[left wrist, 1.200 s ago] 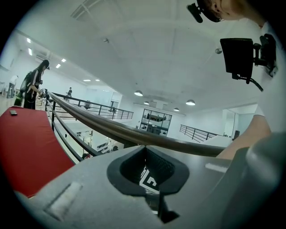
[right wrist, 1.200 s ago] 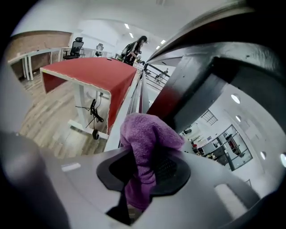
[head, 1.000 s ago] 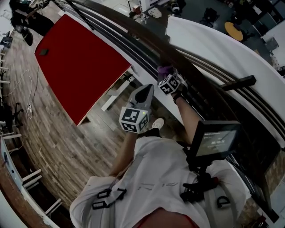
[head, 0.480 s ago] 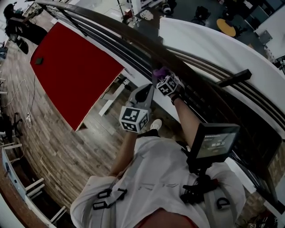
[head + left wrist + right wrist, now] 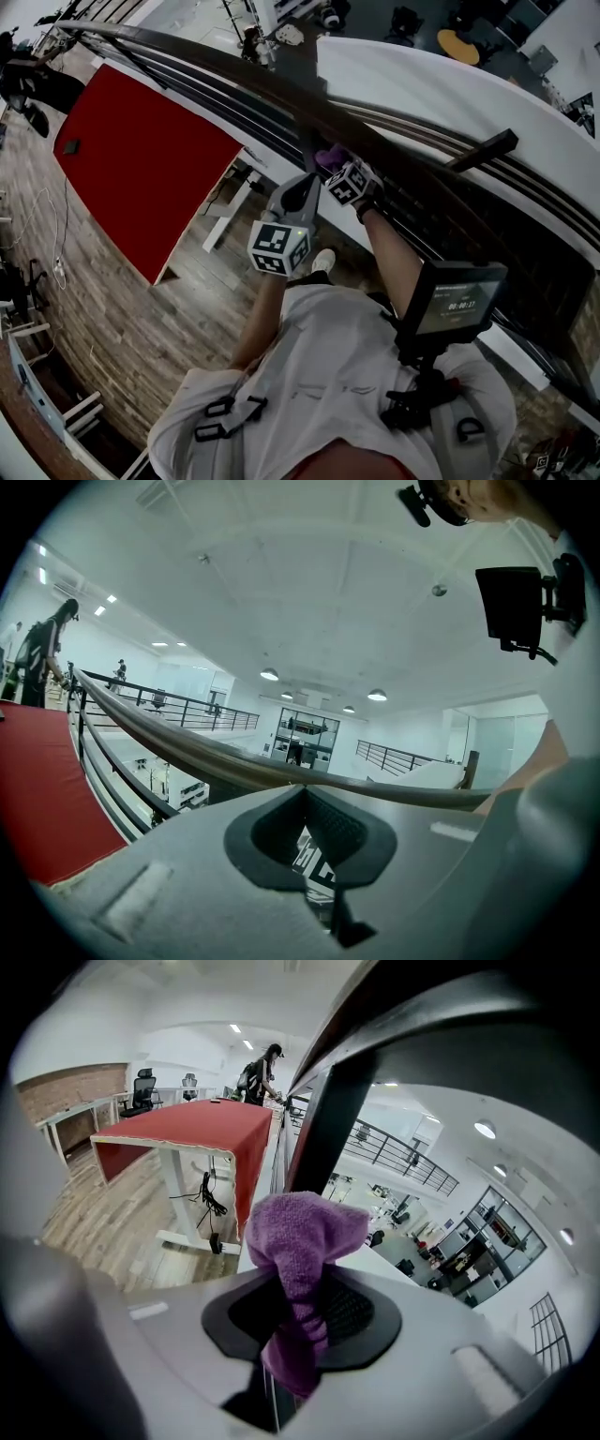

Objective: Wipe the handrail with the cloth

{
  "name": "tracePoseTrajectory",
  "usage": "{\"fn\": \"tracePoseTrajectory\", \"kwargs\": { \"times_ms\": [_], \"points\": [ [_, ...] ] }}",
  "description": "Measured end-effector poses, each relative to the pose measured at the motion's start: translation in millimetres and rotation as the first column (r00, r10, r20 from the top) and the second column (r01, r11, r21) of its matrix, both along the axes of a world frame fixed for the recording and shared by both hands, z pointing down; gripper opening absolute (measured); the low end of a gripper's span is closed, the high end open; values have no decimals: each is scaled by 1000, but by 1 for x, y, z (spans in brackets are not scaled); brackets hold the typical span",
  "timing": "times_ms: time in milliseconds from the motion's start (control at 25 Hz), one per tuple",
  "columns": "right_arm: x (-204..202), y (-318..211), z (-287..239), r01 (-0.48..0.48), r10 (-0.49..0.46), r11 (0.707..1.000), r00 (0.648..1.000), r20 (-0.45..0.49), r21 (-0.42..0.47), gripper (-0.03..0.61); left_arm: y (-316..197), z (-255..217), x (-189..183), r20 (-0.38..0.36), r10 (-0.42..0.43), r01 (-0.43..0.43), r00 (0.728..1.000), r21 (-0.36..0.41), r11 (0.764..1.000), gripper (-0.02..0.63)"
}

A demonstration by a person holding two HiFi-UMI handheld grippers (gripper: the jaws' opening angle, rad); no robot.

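The wooden floor (image 5: 122,319) bears a red table (image 5: 141,178), a small dark item (image 5: 72,146) atop.

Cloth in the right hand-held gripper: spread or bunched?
Bunched. The purple cloth is a crumpled wad, pinched in the jaws of the right hand-held gripper.

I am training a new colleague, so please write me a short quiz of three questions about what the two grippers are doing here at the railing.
1. True or false: the left gripper holds the cloth.
2. Which colour is the cloth? A green, B purple, C white.
3. Fill in: the right gripper holds the cloth up at the dark ____.

Key: 1 false, its jaws are together with nothing between them. 2 B. 3 handrail.
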State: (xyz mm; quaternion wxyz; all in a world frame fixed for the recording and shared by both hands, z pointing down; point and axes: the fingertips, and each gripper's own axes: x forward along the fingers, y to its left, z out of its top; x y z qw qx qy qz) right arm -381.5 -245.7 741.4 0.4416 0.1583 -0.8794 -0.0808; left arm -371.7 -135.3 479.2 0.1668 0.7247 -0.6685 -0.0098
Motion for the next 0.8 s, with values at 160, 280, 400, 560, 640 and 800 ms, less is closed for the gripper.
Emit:
{"fn": "tracePoseTrajectory", "kwargs": {
  "times_ms": [160,280,400,560,640,800],
  "points": [
    [17,0,0,-11,11,1000,1000,-4,-9,87,-6,-2,12,2,23,-23,1000,3,1000,0],
    [25,1,-1,-5,5,1000,1000,3,-16,91,-8,-1,21,0,34,-34,999,7,999,0],
    [36,2,6,-16,16,999,1000,-4,-29,91,-9,2,31,-3,42,-42,999,7,999,1],
    [51,7,1,-12,12,999,1000,7,-34,91,-9,2,48,-8,50,-50,999,0,999,0],
    [62,8,0,-12,12,999,1000,14,-46,91,-11,0,59,-6,63,-63,998,-4,998,1],
    [75,8,3,-35,36,997,999,15,-70,91,-15,-1,77,3,102,-102,995,-12,995,0]
  ]
}}
